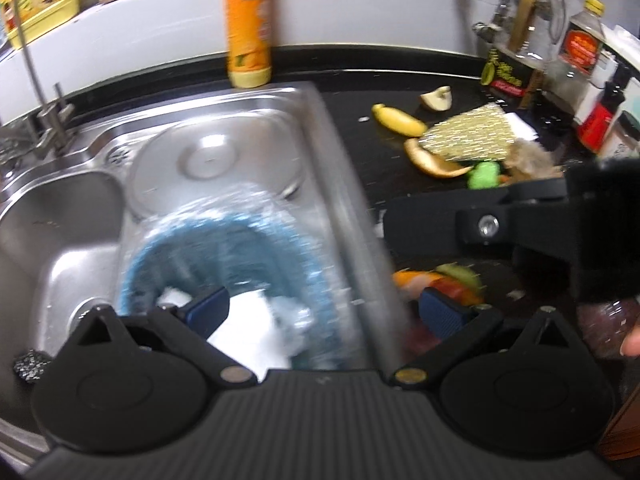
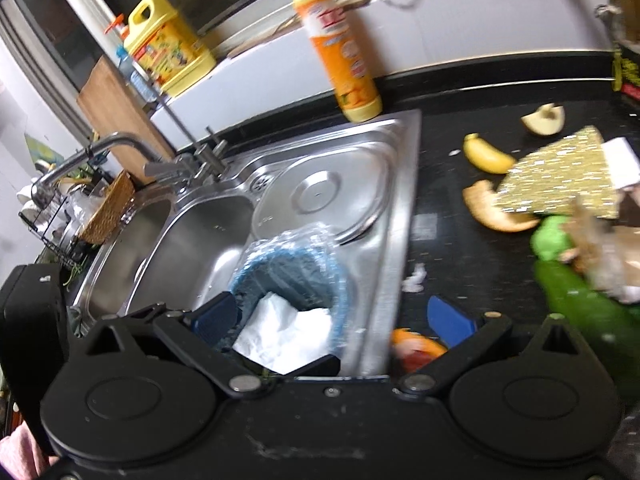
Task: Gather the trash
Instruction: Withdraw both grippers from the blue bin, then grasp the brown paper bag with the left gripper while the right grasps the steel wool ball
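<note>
A blue basket lined with clear plastic [image 1: 240, 248] sits in the steel sink [image 1: 100, 208] and holds crumpled white paper [image 1: 256, 336]; it also shows in the right wrist view [image 2: 296, 268]. Trash lies on the black counter: a banana piece [image 1: 398, 120], a peel [image 1: 430, 162], a fruit wedge [image 1: 436, 98], a gold sponge [image 1: 468, 132] and colourful scraps [image 1: 444, 284]. My left gripper [image 1: 324, 312] is open over the sink's right rim. My right gripper [image 2: 336, 316] is open above the same rim; its body shows in the left wrist view [image 1: 520, 224].
An orange detergent bottle [image 2: 344, 48] stands behind the sink. A tap [image 2: 112, 148] and a dish rack [image 2: 76, 220] are at left. Sauce bottles [image 1: 580, 48] crowd the back right. A green cucumber [image 2: 588, 312] and a paper scrap [image 2: 414, 276] lie on the counter.
</note>
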Demonstrator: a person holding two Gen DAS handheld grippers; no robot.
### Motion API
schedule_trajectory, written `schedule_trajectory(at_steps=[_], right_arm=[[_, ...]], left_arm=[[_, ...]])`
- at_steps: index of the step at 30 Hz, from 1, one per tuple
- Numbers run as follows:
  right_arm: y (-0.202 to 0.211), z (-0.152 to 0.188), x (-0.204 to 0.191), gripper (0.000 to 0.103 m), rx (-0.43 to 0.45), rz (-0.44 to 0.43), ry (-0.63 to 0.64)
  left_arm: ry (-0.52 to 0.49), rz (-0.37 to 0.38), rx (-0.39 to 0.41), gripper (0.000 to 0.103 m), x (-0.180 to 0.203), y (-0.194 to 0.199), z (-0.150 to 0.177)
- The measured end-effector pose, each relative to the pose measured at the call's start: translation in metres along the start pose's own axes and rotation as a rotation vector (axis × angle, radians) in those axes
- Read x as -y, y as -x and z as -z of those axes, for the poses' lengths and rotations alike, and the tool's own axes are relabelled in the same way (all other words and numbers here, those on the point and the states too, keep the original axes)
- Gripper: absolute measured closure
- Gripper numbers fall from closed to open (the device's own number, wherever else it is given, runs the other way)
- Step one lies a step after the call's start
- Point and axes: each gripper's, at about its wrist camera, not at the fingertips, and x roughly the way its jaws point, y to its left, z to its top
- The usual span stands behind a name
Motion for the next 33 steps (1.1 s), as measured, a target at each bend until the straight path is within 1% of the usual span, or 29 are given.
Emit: schedule_trajectory(at_steps=[5, 11, 14, 19, 25, 33], right_arm=[[0.032, -0.003, 0.038, 0.000, 0.044, 0.039, -0.044], [0.070, -0.002, 0.095, 0.000, 0.090, 0.105, -0.129], [0.086, 0.002, 0.125, 0.000, 0.104, 0.146, -0.186], [0.107, 0.012, 0.175, 0.000, 0.127, 0.172, -0.282], [0.112, 0.012, 0.212, 0.000, 0.130, 0.160, -0.351], [0.107, 0.013, 0.235, 0.000, 0.112, 0.136, -0.363]], left_arm=[[-0.043, 0.032, 0.011, 0.000, 0.044, -0.003, -0.012], [-0.058, 0.070, 0.006, 0.000, 0.091, -0.011, -0.023], [-0.055, 0.075, -0.003, 0.000, 0.109, -0.016, -0.026], [-0.050, 0.056, -0.002, 0.000, 0.129, -0.023, -0.033], [-0.045, 0.038, 0.014, 0.000, 0.143, -0.030, -0.050], [-0.066, 0.036, 0.016, 0.000, 0.169, -0.046, -0.068]])
